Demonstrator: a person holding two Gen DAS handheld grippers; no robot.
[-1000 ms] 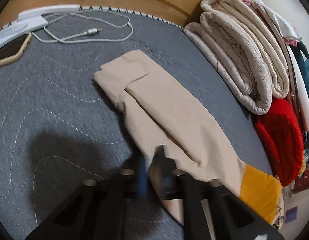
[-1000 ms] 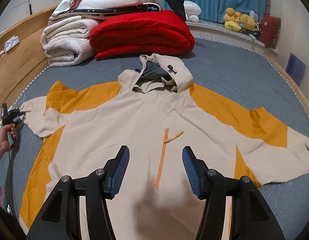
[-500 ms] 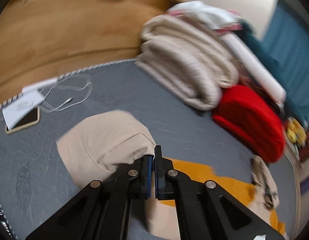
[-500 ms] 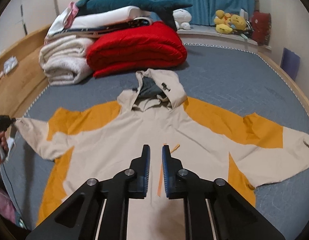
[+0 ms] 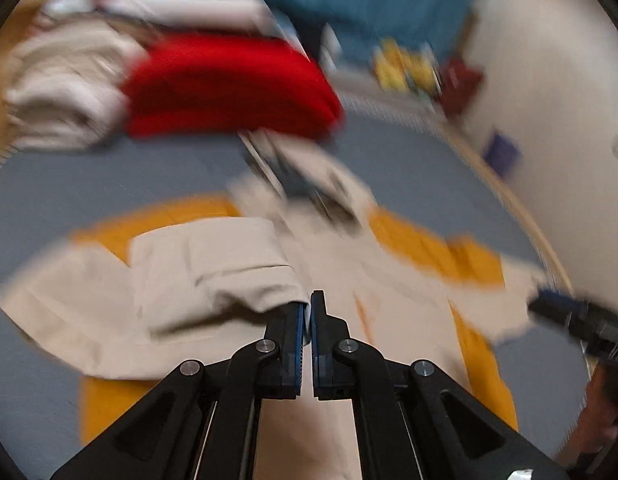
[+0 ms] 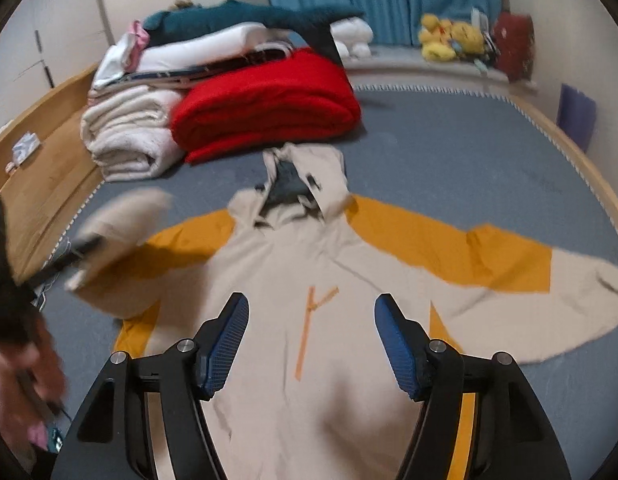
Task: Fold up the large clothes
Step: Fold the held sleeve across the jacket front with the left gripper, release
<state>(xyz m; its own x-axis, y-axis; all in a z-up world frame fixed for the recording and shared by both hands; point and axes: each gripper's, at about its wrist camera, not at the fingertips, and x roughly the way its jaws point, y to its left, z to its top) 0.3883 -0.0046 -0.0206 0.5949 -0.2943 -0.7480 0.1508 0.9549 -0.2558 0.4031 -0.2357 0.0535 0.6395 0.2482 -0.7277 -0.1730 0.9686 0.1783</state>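
Observation:
A beige hoodie (image 6: pixel 309 264) with orange panels lies face up on the grey bed cover (image 6: pixel 469 152), hood toward the red blanket. My left gripper (image 5: pixel 311 308) is shut on the cuff of its left sleeve (image 5: pixel 213 276), which hangs lifted and folded over the chest. In the right wrist view that sleeve (image 6: pixel 121 216) and the left gripper (image 6: pixel 83 246) are a blur at the left. My right gripper (image 6: pixel 311 304) hovers over the orange zip (image 6: pixel 307 328), its jaws opening with nothing between them. It also shows at the left wrist view's right edge (image 5: pixel 549 304).
A folded red blanket (image 6: pixel 269 108) and a stack of white bedding (image 6: pixel 129 136) sit beyond the hood. The wooden bed frame (image 6: pixel 41 184) runs along the left. Plush toys (image 6: pixel 449 38) line the far ledge under blue curtains. A person's hand (image 6: pixel 33 380) is at lower left.
The left gripper has swung the sleeve up from the bed's left side and across over the hoodie's body. The right gripper's jaws closed, then spread wide again, and it rose a little.

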